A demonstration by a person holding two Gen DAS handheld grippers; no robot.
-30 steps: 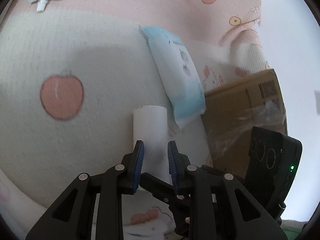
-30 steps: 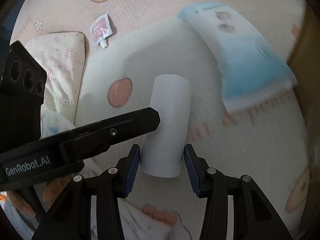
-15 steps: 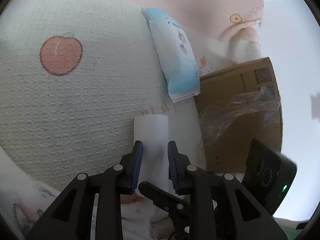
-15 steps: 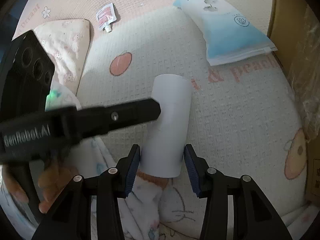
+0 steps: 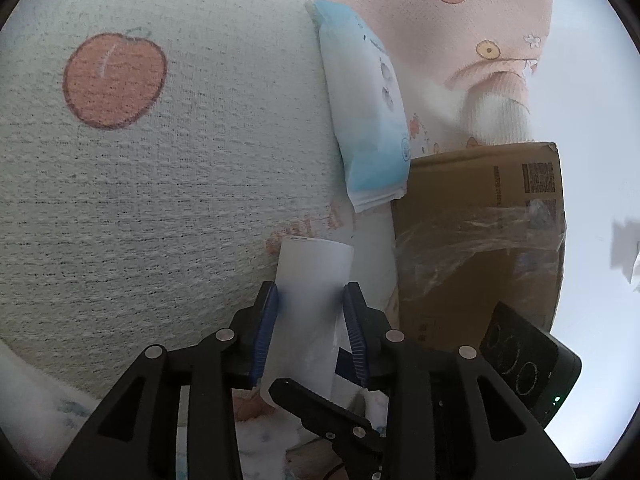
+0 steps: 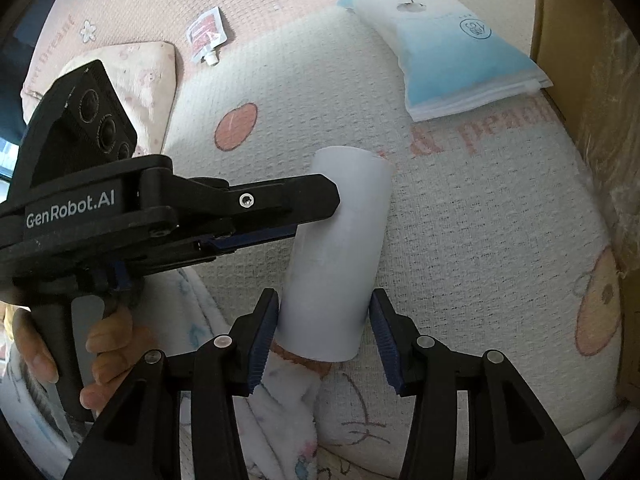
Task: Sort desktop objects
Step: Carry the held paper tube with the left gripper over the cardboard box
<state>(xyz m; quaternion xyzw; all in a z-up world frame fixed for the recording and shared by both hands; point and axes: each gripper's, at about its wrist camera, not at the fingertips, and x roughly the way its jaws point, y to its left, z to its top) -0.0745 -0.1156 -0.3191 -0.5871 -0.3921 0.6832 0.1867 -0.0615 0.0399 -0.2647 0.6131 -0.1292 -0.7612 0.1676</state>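
A white paper roll (image 5: 316,264) (image 6: 344,248) hangs above a peach-print blanket (image 5: 160,180), caught between both grippers. My left gripper (image 5: 310,288) has its blue pads against the roll's two sides while its jaws are opening. In the right wrist view its black finger (image 6: 280,200) crosses the roll from the left. My right gripper (image 6: 325,294) is shut on the roll's near end. A blue-and-white soft pack (image 5: 364,112) (image 6: 448,52) lies on the blanket beyond the roll.
A brown cardboard box (image 5: 480,240) (image 6: 600,80) with loose plastic wrap stands at the right, close to the pack. A small red-and-white sachet (image 6: 206,34) and a pink pillow (image 6: 132,72) lie at the far left. A person's hand (image 6: 108,344) holds the left gripper's handle.
Both grippers have carried the roll lower and nearer the box. The left jaws have spread wider, and the roll between them looks less squeezed. The right grip is unchanged.
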